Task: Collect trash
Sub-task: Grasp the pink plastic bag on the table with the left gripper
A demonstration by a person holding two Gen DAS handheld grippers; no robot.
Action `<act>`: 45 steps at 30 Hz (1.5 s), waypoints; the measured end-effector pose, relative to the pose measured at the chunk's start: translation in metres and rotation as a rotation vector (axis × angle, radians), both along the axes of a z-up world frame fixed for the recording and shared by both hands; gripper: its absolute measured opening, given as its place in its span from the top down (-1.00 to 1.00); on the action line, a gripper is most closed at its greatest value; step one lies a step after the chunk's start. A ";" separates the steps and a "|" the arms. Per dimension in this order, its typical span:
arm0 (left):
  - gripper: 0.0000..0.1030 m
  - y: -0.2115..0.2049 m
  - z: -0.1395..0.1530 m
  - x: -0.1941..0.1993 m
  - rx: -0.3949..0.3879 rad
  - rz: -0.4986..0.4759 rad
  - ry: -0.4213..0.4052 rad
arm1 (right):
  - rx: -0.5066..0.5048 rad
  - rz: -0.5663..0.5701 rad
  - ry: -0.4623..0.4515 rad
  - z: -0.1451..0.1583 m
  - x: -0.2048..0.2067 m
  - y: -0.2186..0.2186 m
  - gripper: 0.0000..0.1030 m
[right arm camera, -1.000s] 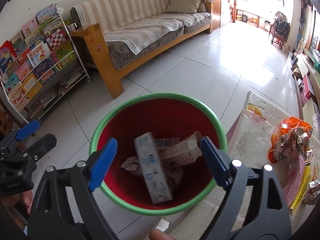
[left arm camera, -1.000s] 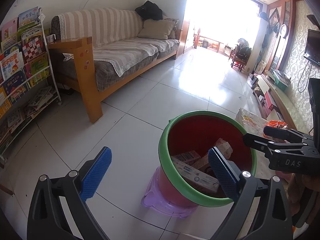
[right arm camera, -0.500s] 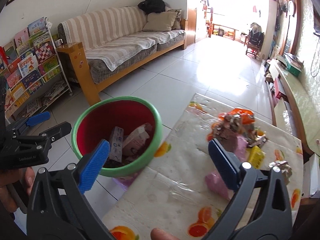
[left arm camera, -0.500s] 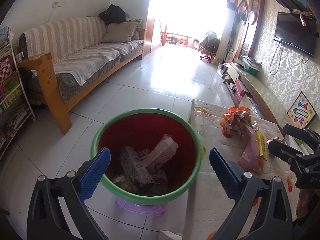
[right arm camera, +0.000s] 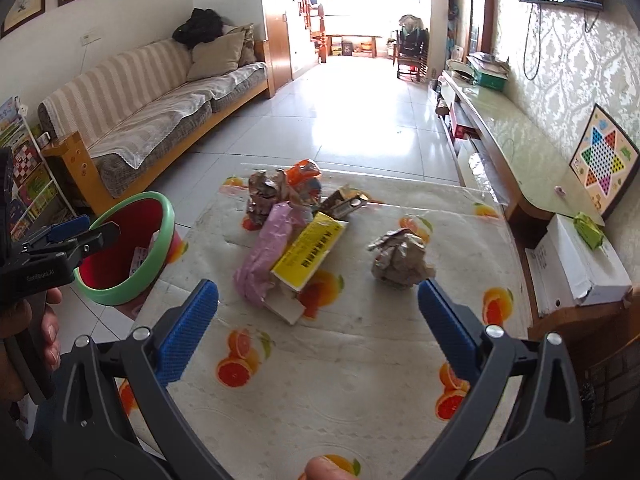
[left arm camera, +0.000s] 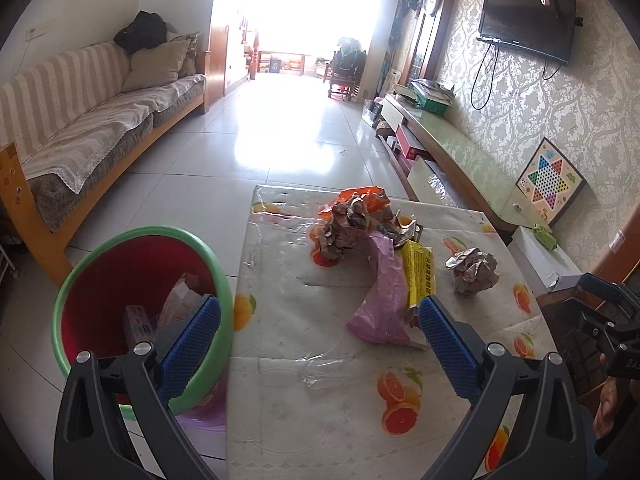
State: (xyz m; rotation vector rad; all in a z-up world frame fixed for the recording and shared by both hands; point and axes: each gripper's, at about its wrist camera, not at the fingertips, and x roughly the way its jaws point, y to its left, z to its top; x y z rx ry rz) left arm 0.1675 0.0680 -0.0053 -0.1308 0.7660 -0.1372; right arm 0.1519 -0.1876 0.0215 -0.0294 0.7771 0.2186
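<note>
A red bin with a green rim stands left of the table and holds several cartons; it also shows in the right wrist view. On the fruit-print tablecloth lie a pink bag, a yellow box, a crumpled paper ball and a crumpled orange-and-foil heap. My left gripper is open and empty over the table's near left edge. My right gripper is open and empty just short of the yellow box.
A striped sofa runs along the left wall. A low TV cabinet runs along the right wall, with a white box beside the table. A bookshelf stands at far left. Tiled floor stretches beyond.
Both grippers have swung right from over the bin to over the table. The carton dropped from the right gripper now lies in the bin. Both stay open.
</note>
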 end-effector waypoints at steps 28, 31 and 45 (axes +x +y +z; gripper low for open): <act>-0.84 -0.086 -0.079 0.125 0.082 -0.077 0.212 | 0.062 -0.184 0.085 -0.047 -0.001 -0.096 -0.91; -0.82 -0.090 -0.089 0.135 0.080 -0.067 0.244 | 0.060 -0.194 0.100 -0.052 -0.002 -0.101 -0.91; 0.22 -0.089 -0.125 0.141 0.092 -0.081 0.336 | 0.070 -0.216 0.133 -0.066 -0.003 -0.108 -0.91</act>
